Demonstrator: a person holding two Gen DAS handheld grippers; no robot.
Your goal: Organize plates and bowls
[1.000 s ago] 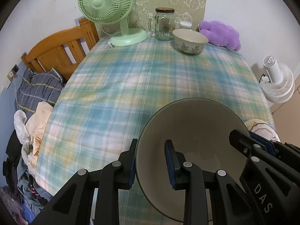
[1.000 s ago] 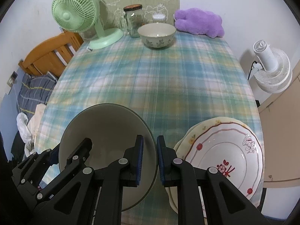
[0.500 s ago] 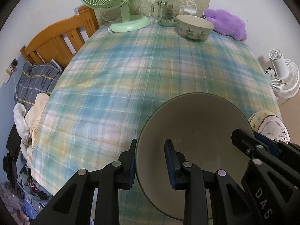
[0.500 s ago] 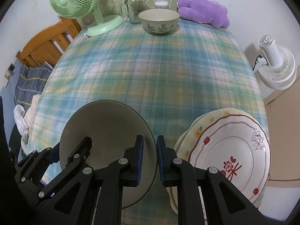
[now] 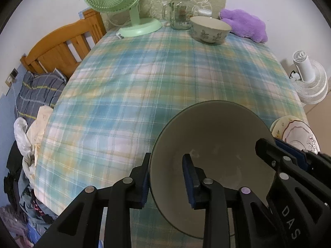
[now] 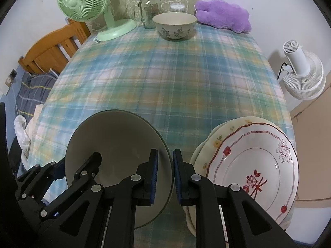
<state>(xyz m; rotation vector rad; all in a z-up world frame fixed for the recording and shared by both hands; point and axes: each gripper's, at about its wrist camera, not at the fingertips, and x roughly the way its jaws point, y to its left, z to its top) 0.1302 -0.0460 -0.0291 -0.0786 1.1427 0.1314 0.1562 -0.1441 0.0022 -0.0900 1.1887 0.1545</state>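
A large grey bowl is held between both grippers, tilted, near the front edge of the plaid-covered table. My left gripper straddles its left rim, one pad outside and one inside; its jaws are starting to open with the rim still between them. My right gripper is shut on the bowl's right rim. A stack of flowered plates lies at the table's front right corner, just right of the bowl. A second bowl with a leaf pattern stands at the far end.
At the table's far end are a green desk fan, a glass jar and a purple plush. A wooden bed frame with bedding is to the left. A white fan stands on the floor to the right.
Both views have shifted only slightly; the bowl stays between the two grippers and no grip has visibly changed.
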